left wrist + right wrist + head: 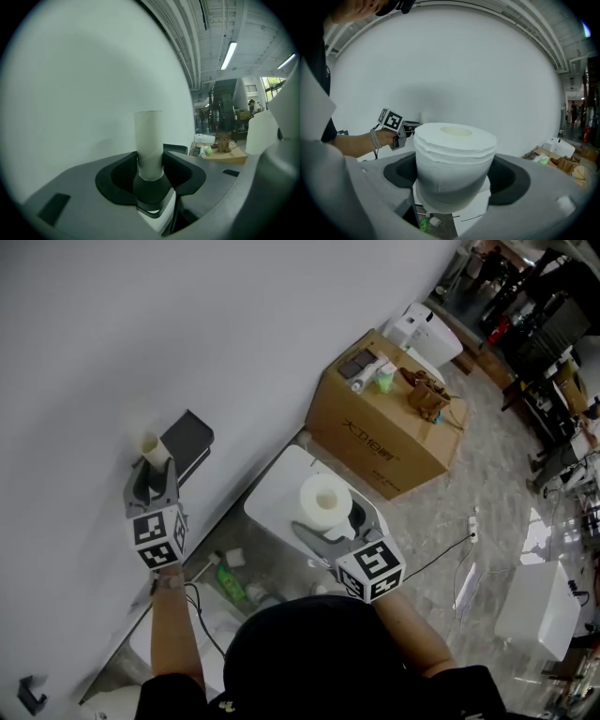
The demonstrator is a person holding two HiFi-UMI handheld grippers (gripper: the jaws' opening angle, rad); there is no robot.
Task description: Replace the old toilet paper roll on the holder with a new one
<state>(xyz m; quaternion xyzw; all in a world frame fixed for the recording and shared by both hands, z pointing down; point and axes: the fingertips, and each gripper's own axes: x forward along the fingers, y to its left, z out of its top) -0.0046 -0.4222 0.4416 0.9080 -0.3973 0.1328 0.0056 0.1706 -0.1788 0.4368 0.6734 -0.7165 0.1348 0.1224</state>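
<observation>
White wall [187, 315], marbled floor [469, 488], cardboard box [375, 442], print unreadable. Left claw [150, 165] clamps empty tube [148, 138]; right claw [454, 180] clamps full roll [454, 150].

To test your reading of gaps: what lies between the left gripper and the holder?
The empty tube, upright in the left gripper's jaws, close beside the holder; the head view shows it.

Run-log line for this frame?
left gripper: shut on cardboard tube by holder | right gripper: shut on toilet roll | toilet roll not yet on holder
</observation>
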